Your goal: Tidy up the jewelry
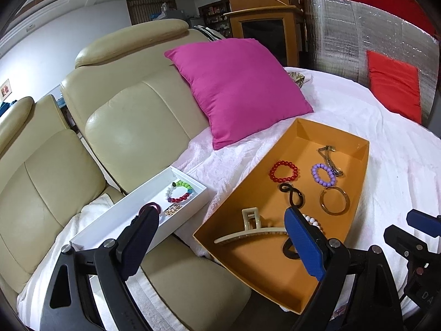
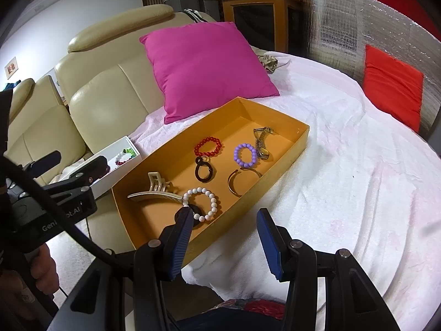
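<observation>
An orange tray [image 1: 361, 149] [image 2: 301, 139] lies on the white blanket. It holds a red bead bracelet [image 1: 284, 171] [image 2: 208, 146], a purple bead bracelet [image 1: 323, 175] [image 2: 245, 154], a gold bangle [image 1: 335, 200] [image 2: 242, 182], a watch [image 1: 330, 158] [image 2: 261, 142], a black loop [image 1: 292, 194] [image 2: 203, 171], a beige hair claw [image 1: 249, 229] [image 2: 154, 189] and a white bead bracelet [image 2: 201, 202]. A white box [image 1: 115, 212] [image 2: 125, 142] holds a multicolour bracelet [image 1: 180, 191]. My left gripper [image 1: 223, 237] is open and empty between box and tray. My right gripper [image 2: 224, 223] is open and empty above the tray's near edge.
A magenta pillow [image 1: 237, 88] [image 2: 204, 69] leans on the beige leather sofa [image 1: 124, 127]. A red cushion [image 1: 394, 85] [image 2: 391, 85] sits at the far right against silver foil. The white box also holds a gold trinket [image 1: 173, 209] and a dark red ring [image 1: 153, 207].
</observation>
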A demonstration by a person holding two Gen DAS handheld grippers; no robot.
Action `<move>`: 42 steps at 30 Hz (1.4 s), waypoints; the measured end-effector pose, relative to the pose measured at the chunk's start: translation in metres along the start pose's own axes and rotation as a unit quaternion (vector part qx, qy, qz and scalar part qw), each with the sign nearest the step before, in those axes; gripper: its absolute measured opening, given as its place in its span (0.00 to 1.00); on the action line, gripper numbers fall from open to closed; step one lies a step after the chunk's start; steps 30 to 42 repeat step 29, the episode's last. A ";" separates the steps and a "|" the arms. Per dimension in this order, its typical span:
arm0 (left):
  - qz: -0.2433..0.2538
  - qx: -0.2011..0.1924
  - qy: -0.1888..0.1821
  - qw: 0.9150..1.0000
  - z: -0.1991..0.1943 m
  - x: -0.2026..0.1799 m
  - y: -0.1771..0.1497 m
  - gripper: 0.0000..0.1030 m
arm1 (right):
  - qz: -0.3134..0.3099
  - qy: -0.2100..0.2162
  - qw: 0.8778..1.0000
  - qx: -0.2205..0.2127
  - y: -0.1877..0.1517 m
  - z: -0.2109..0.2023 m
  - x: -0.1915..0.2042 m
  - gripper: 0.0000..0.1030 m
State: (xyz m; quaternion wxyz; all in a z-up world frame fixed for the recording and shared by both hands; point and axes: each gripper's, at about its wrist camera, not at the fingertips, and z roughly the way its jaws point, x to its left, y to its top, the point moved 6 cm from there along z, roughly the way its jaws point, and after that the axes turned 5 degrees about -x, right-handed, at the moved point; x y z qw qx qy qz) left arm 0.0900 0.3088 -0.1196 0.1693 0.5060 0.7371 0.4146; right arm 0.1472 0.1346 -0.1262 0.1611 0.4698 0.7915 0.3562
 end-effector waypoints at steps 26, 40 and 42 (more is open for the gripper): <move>0.015 -0.020 0.020 0.999 -0.033 -0.034 0.018 0.90 | 0.023 0.038 0.999 -0.029 0.003 -0.015 -0.036 0.50; 0.038 -0.028 -0.007 0.999 -0.033 -0.066 0.027 0.90 | 0.045 0.026 0.998 -0.045 0.005 -0.025 -0.062 0.50; 0.038 -0.028 -0.007 0.999 -0.033 -0.066 0.027 0.90 | 0.045 0.026 0.998 -0.045 0.005 -0.025 -0.062 0.50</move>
